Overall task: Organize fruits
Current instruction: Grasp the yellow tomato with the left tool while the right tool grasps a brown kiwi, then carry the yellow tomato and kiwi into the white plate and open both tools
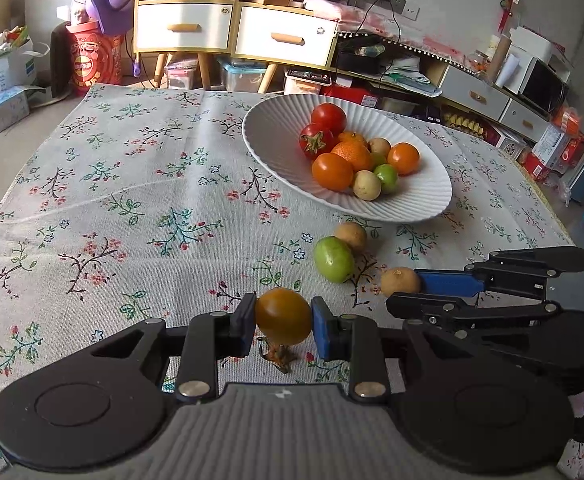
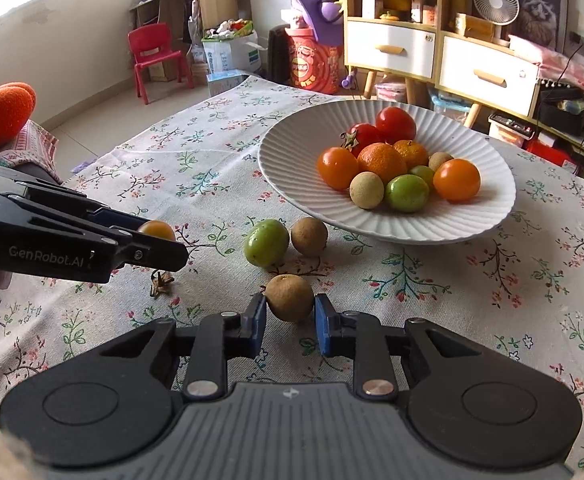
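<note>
Fruit sits between both pairs of my fingers. My left gripper (image 1: 283, 322) is clamped on an orange tomato (image 1: 283, 322): the left pad (image 1: 247, 322) presses one side, the blue right pad (image 1: 320, 326) the other, and the tomato bulges out ahead of the tips. Whether it is raised off the floral tablecloth (image 1: 131, 184) or resting on it, I cannot tell. A dried brown calyx (image 1: 279, 356) lies on the cloth just under and behind the tomato.

My right gripper (image 2: 289, 316) has its pads spread around a brown longan (image 2: 289, 298) that rests on the cloth. The left pad (image 2: 256, 320) touches or almost touches the longan's side; the right pad (image 2: 324, 326) shows a thin gap, so I would call these fingers parted, not gripping. The longan sits at the very tips, most of its bulk ahead of them.

Just beyond the longan, a green fruit (image 2: 266, 242) and a second longan (image 2: 309, 236) lie side by side, touching or nearly so, close to the near rim of the white ribbed plate (image 2: 292, 160). That plate stands toward the far right part of the cloth and holds red and orange tomatoes, mandarins, green fruits and pale longans piled together.
</note>
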`<action>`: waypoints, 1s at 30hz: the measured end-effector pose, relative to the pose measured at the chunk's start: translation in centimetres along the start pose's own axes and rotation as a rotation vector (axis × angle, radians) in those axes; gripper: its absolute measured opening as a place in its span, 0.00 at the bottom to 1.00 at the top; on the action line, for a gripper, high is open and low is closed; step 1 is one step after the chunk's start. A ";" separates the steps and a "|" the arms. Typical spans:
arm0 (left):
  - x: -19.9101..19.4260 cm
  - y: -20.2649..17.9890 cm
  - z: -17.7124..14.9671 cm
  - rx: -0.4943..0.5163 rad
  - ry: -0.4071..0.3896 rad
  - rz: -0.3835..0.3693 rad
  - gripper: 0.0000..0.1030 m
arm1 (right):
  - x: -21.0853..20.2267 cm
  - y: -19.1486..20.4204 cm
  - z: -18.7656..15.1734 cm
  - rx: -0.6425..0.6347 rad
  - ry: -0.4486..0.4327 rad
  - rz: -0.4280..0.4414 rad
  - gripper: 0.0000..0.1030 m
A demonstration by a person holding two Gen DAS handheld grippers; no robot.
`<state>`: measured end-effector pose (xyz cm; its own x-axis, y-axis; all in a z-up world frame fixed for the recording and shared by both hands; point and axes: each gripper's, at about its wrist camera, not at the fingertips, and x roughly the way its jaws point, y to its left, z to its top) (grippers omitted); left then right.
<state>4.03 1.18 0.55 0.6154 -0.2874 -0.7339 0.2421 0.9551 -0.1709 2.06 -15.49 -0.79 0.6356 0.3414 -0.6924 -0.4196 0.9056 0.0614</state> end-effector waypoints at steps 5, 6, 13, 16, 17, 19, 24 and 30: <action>-0.3 -0.8 0.8 0.008 -0.022 -0.016 0.21 | -1.6 -0.9 0.3 0.037 -0.028 -0.007 0.23; -0.4 -0.9 0.9 0.008 -0.027 -0.019 0.21 | -1.8 -1.0 0.3 0.041 -0.035 -0.011 0.23; -0.5 -1.8 2.0 0.009 -0.074 -0.026 0.21 | -2.9 -2.3 1.1 0.062 -0.082 -0.045 0.23; -0.6 -2.1 2.6 0.013 -0.103 -0.024 0.21 | -3.1 -2.8 1.4 0.053 -0.096 -0.053 0.23; -0.7 -2.2 2.8 0.018 -0.117 -0.023 0.21 | -3.1 -2.9 1.5 0.053 -0.101 -0.057 0.23; -0.8 -2.4 3.3 0.025 -0.140 -0.024 0.21 | -3.0 -3.3 1.7 0.055 -0.108 -0.060 0.23; 0.2 -2.8 4.6 0.037 -0.143 -0.033 0.21 | -2.6 -4.1 2.3 0.028 -0.122 -0.064 0.23; 2.1 -2.5 6.2 0.068 -0.107 -0.033 0.21 | -2.1 -5.3 3.3 -0.004 -0.136 -0.061 0.23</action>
<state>9.34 -2.30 3.45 0.6819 -0.3277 -0.6540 0.3116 0.9390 -0.1456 5.07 -20.17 2.67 0.7420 0.3172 -0.5907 -0.3798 0.9248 0.0195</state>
